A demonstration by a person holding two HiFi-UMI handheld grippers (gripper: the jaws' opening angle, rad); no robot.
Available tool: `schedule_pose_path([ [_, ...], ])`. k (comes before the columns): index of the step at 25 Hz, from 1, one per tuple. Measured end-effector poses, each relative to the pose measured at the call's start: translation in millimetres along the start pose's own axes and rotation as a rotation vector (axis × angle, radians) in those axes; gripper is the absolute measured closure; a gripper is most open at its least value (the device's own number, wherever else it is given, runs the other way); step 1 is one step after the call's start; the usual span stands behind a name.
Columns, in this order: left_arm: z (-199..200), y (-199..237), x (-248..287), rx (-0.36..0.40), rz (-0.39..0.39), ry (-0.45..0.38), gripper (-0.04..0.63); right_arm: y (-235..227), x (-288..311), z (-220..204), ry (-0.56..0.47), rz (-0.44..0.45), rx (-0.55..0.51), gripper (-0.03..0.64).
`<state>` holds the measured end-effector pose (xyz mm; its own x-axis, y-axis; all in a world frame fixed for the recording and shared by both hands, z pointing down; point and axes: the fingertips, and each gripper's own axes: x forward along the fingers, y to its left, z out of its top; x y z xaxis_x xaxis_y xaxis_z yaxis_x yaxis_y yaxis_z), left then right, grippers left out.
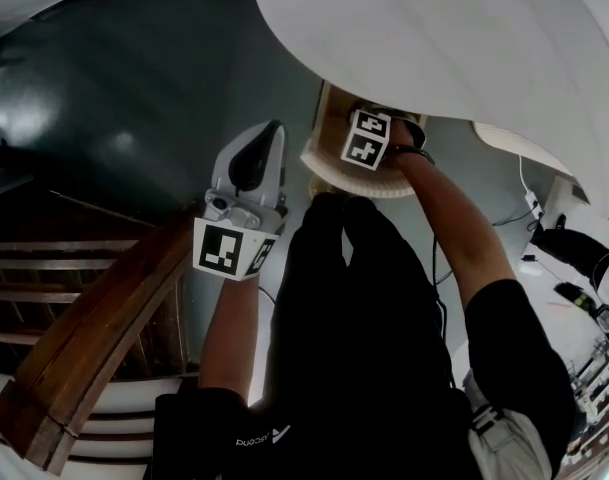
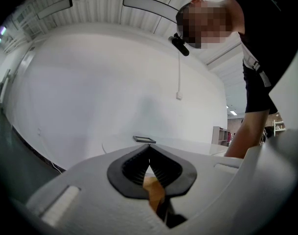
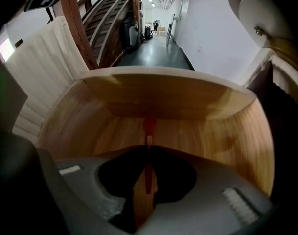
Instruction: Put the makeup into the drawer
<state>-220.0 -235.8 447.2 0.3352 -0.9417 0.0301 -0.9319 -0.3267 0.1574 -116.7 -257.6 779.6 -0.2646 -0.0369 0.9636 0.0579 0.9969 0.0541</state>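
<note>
An open wooden drawer (image 1: 331,164) juts out from under the white round table (image 1: 464,38). My right gripper (image 3: 149,148) reaches into the drawer (image 3: 173,94), its jaws shut on a thin red makeup stick (image 3: 149,128) that points at the drawer's back wall, just above the wooden bottom. In the head view only that gripper's marker cube (image 1: 367,138) shows; its jaws are hidden inside the drawer. My left gripper (image 1: 271,131) hangs to the left of the drawer, beside the table edge. In its own view the left gripper (image 2: 149,152) is shut with nothing between its fingers.
A wooden stair railing (image 1: 104,338) runs along the lower left over a dark floor (image 1: 114,98). A small dark flat object (image 2: 144,140) lies on the white table top. Cables and equipment (image 1: 574,248) sit on the floor at the right.
</note>
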Motion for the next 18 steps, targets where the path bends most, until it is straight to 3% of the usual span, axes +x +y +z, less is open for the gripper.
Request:
schedule_pose_path([
  [11,-4.5,5.2,2.8,0.010,0.015,0.018,0.584,4.3,13.7,-9.3,-0.004,0.026,0.041,0.561],
  [18,-4.3,-0.3,8.3,0.017,0.004,0.025,0.584,-1.4,1.4,-10.4,-0.030,0.003,0.059,0.525],
])
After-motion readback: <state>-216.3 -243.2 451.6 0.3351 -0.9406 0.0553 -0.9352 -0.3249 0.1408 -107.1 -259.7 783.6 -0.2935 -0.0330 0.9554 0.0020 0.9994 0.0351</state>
